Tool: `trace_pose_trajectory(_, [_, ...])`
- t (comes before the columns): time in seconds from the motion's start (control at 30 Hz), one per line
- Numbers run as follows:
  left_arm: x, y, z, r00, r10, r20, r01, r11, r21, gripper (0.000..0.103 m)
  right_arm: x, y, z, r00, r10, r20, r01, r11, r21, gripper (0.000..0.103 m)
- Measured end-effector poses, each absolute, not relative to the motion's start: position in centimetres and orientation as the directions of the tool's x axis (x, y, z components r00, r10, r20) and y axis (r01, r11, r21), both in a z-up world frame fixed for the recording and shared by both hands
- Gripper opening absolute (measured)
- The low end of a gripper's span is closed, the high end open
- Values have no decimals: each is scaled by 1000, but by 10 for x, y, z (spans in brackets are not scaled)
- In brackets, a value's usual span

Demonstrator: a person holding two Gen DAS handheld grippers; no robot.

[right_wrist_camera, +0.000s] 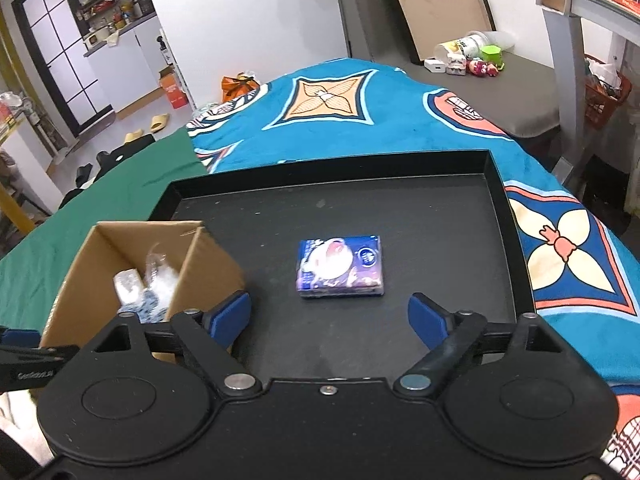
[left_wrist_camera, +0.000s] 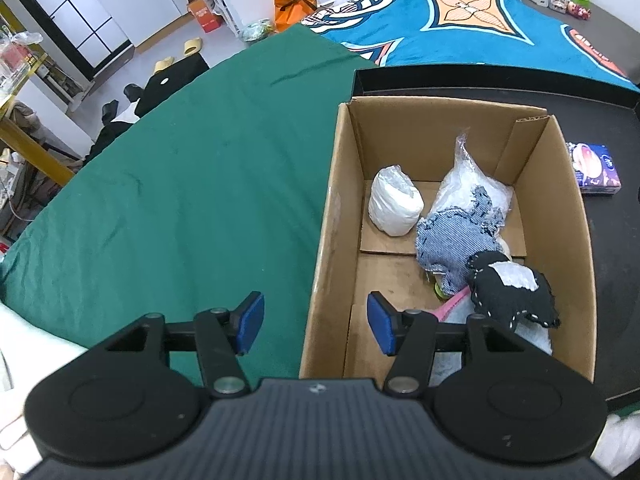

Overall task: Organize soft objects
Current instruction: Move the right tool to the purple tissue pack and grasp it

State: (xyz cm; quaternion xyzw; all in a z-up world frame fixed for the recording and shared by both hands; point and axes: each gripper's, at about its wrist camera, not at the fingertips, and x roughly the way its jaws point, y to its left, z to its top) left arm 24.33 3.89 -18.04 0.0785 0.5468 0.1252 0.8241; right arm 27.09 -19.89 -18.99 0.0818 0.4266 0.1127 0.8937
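- A bed [right_wrist_camera: 400,92] covered by a teal patterned blanket and a green sheet [left_wrist_camera: 180,184] carries a shallow black tray [right_wrist_camera: 496,200].
- An open cardboard box [left_wrist_camera: 568,216] stands at the tray's left side, against the green sheet. It already holds a white wrapped roll [left_wrist_camera: 394,206], a crinkled clear plastic bag [left_wrist_camera: 464,176], a blue striped fabric piece [left_wrist_camera: 456,240] and a black stitched fabric piece [left_wrist_camera: 516,292].
- A tissue pack [right_wrist_camera: 340,268], purple and blue with a pale round picture on top, lies flat on the bare tray floor near its middle, apart from the box and to its right. It looks like a soft rectangular packet, likely easy to squeeze.
- The right gripper [right_wrist_camera: 330,316] hovers just short of the pack, which lies straight ahead and roughly centred between the jaws. The pack's long axis runs across the jaw gap, left to right.
- The right jaws are spread wide, released and holding nothing; the gap looks wider than the pack.
- The left gripper [left_wrist_camera: 316,328] hangs over the box's near left wall, jaws likewise released and empty.
- The right hand is plainly nearer the pack, so it seems the one to fetch it.
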Motion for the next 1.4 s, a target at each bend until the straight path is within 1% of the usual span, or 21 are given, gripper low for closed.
trace_pose_trajectory(0.23, [250,31,-187,345,336,-876,-120,942,314,56,295,-200,-206,593,266,-760,-139,964,228,89])
trace_pose_trajectory(0.33, [253,29,-190,337,347,-875,-118,938,326,56,305,-199,-213,586,265,-766,-142,964,225,93])
trace_pose_trajectory(0.73, [264,26,-201,300,371,-879,-122,928,351,56,345,-185,-240,562,258,-786,-162,966,201,94])
trace_pose_trajectory(1.07, [268,27,-205,288,369,-884,-122,930,348,56,359,-174,-256,543,240,-805,-173,970,172,93])
trace_pose_trajectory(1.27, [269,29,-207,283,366,-887,-123,931,344,56,362,-168,-262,549,205,-810,-185,975,122,90])
trace_pose_trajectory(1.33, [270,30,-207,284,364,-887,-126,931,342,56,360,-168,-262,557,190,-809,-191,977,98,83])
trace_pose_trajectory(1.37, [270,30,-207,284,364,-887,-126,931,342,56,359,-168,-261,561,179,-809,-190,978,84,74])
trace_pose_trajectory(1.4, [270,30,-207,285,364,-887,-125,931,342,56,358,-169,-260,564,169,-808,-188,979,74,73])
